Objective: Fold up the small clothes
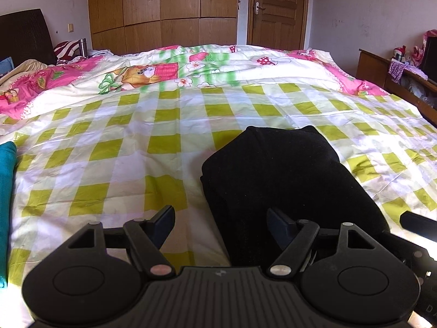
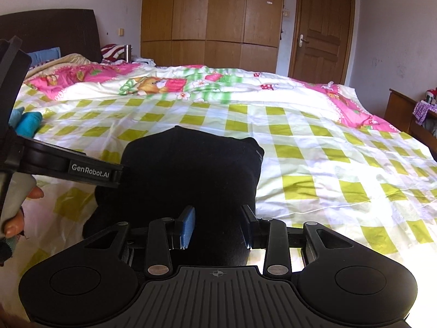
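A folded black garment (image 1: 286, 177) lies on the green-checked sheet (image 1: 123, 142). In the left wrist view my left gripper (image 1: 221, 221) is open at the garment's near left corner. Its right finger is over the black cloth and its left finger over bare sheet. In the right wrist view the same black garment (image 2: 191, 169) runs forward from my right gripper (image 2: 217, 225). Dark cloth fills the narrow gap between its pads, so it is shut on the garment's near end. The left tool's housing (image 2: 92, 170) lies against the garment's left side, with a hand (image 2: 16, 213) behind it.
A teal cloth (image 1: 5, 205) sits at the sheet's left edge, also the teal cloth (image 2: 27, 121) in the right view. A pink cartoon quilt (image 1: 169, 71) covers the far half of the bed. Beyond stand a wardrobe (image 1: 164, 8), a door (image 1: 275, 8) and a low cabinet (image 1: 396, 76).
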A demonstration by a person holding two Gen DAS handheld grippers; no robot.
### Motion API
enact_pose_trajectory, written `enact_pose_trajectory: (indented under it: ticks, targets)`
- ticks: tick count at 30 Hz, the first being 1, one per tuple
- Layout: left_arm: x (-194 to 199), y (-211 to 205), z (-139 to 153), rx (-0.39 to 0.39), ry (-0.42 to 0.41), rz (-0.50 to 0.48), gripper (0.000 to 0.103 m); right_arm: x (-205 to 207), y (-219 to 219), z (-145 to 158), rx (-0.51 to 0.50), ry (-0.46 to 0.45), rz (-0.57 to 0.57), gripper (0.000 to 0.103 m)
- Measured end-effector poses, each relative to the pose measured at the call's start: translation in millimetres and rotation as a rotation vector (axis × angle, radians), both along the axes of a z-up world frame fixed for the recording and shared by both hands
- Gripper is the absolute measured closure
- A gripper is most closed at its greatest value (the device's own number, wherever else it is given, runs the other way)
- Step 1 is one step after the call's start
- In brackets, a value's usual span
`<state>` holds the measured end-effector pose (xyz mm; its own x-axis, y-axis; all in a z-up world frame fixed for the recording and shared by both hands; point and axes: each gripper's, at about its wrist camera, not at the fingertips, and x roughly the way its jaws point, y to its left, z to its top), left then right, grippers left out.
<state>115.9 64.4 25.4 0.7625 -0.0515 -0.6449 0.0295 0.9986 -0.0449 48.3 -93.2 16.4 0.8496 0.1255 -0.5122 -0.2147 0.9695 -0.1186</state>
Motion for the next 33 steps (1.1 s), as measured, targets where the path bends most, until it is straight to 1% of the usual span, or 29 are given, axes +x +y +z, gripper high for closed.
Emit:
enact_pose_trajectory:
  ticks: [3,5,8,11,14,17,21,24,27,29,31,33]
  targets:
    - [-15,-4,5,-0.031,-0.020,-0.030,0.017,-20,-1,0,0.027,0.022,0.027,0.069]
    - [-16,-12,1,-0.013,-0.011,-0.059,0.017,-23,3,-6,0.007,0.039,0.043,0.069]
    - [-8,-23,-13,0.027,0.041,-0.070,0.017,-12,15,-23,-0.061,0.058,0.045,0.069]
    - [-2,-24,-21,0.019,0.076,-0.064,0.016,0,23,-32,-0.086,0.064,0.043,0.069]
    - [4,-25,-25,0.033,0.084,-0.069,0.015,11,26,-38,-0.090,0.072,0.040,0.069]
    - [11,-26,-29,0.043,0.086,-0.066,0.015,23,26,-40,-0.067,0.092,0.026,0.069]
    - [20,-24,-32,0.043,0.086,-0.061,0.014,34,26,-41,-0.052,0.104,0.013,0.069]
    - [17,-21,-27,0.026,0.090,-0.053,0.014,27,22,-33,-0.022,0.104,0.006,0.071]
    - [3,-19,-18,0.021,0.067,-0.048,0.014,9,11,-21,0.013,0.080,-0.002,0.071]
    - [-8,-16,-13,0.001,0.056,-0.040,0.014,-4,1,-16,0.022,0.064,-0.021,0.071]
    - [-21,-14,-10,-0.017,0.051,-0.032,0.014,-12,-9,-12,0.037,0.066,-0.064,0.071]
    - [-34,-13,-8,-0.017,0.048,-0.034,0.014,-18,-17,-11,0.056,0.068,-0.091,0.071]
